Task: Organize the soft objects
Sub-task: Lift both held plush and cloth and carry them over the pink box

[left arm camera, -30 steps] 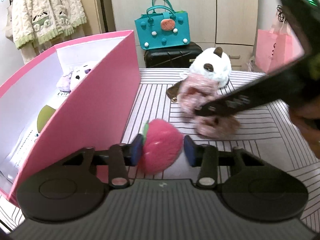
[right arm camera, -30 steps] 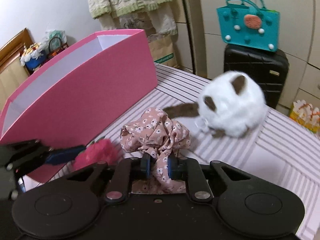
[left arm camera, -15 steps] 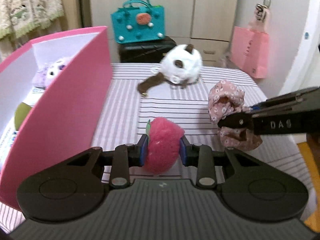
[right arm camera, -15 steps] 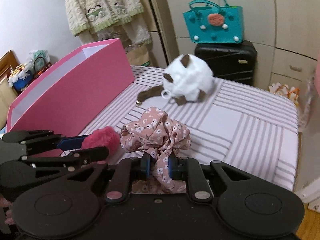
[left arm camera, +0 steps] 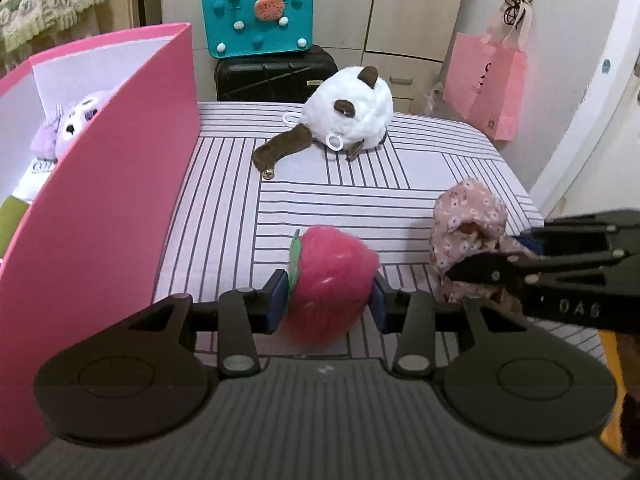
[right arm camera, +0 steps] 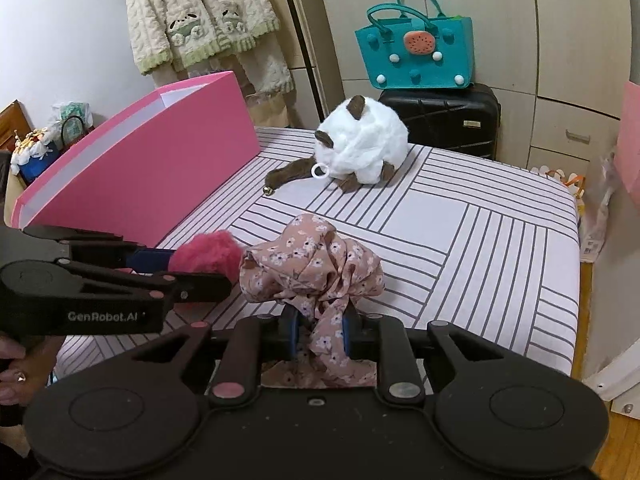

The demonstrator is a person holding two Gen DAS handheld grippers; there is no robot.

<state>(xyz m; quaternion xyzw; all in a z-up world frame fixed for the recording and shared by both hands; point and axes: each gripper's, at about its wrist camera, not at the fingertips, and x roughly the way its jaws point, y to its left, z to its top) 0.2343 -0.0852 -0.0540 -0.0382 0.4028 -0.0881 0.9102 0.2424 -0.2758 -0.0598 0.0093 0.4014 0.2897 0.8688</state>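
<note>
The left hand-held gripper [left arm camera: 330, 298] pinches a fluffy pink plush strawberry [left arm camera: 330, 280] between its blue pads [left arm camera: 278, 300], green leaf turned toward the left pad; its jaws have just been opening a little, yet the pads press on the fur on both sides; whether the toy hangs clear of the striped bed cover [left arm camera: 340, 200] I cannot tell. The right hand-held gripper [right arm camera: 320, 336] is pressed together on a pink floral scrunchie [right arm camera: 312, 268], the cloth bunched up above the pads and a fold trailing below them; the two grippers sit side by side, scrunchie just beside the strawberry.

To the left stands a tall pink box [left arm camera: 100, 220] with white inner walls — its near wall rises between the held toys and the inside; a purple-and-white plush [left arm camera: 70, 126] lies within, and something green [left arm camera: 12, 216] shows at the lower edge. Farther back on the bed lies a white round plush [left arm camera: 348, 114] with brown ears and a long brown tail [left arm camera: 280, 152] ending in a small bell, well apart from both grippers.

Beyond the bed — a black suitcase [left arm camera: 276, 74] with a teal felt bag [left arm camera: 258, 18] on top; a pink paper bag [left arm camera: 486, 84] hangs at the right; knitted cream garments [right arm camera: 200, 20] hang by the wall.
</note>
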